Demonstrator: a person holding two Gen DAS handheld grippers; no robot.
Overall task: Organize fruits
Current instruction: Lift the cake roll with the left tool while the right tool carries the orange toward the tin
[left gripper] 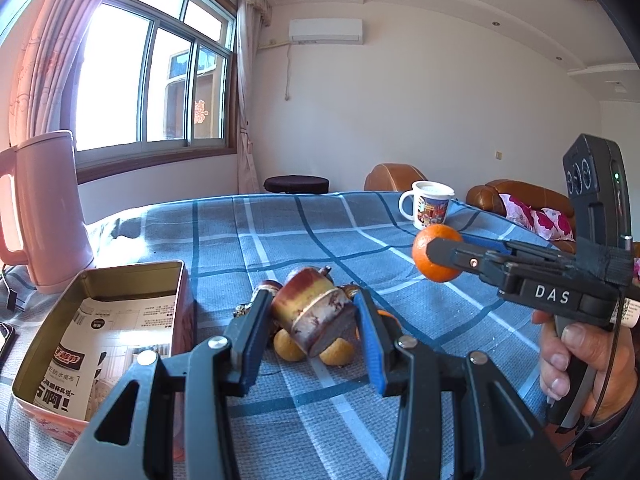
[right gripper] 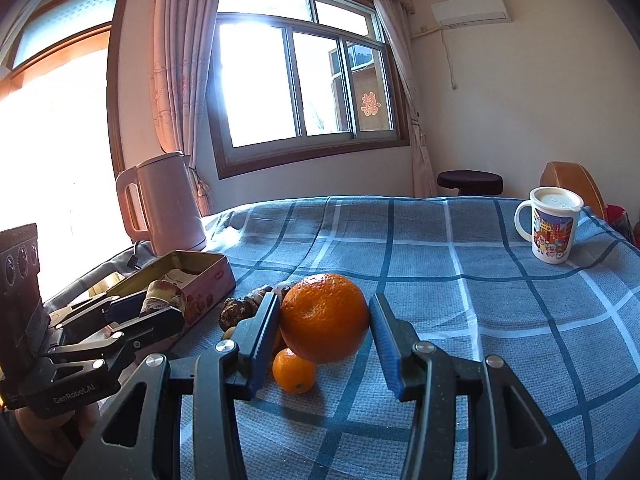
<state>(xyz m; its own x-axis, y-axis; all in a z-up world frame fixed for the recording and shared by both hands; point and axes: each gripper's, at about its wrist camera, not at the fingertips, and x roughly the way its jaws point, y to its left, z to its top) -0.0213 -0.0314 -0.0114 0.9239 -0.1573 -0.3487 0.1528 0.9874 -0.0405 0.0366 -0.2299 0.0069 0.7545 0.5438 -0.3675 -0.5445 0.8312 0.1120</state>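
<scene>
Both grippers are loaded above the checked cloth (right gripper: 460, 292): left gripper (left gripper: 314, 320) clamps a purple cane chunk (left gripper: 310, 310), right gripper (right gripper: 324, 318) clamps an orange (right gripper: 324, 316), the tin (left gripper: 100, 320) at nine o'clock.

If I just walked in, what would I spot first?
Probably the big round orange, bright against the blue checked tablecloth and pinched in the right gripper above a smaller orange. Next, the left gripper holds a stubby purple-and-yellow cut chunk beside the open gold tin box. Behind the box stands a tall pink kettle.
</scene>
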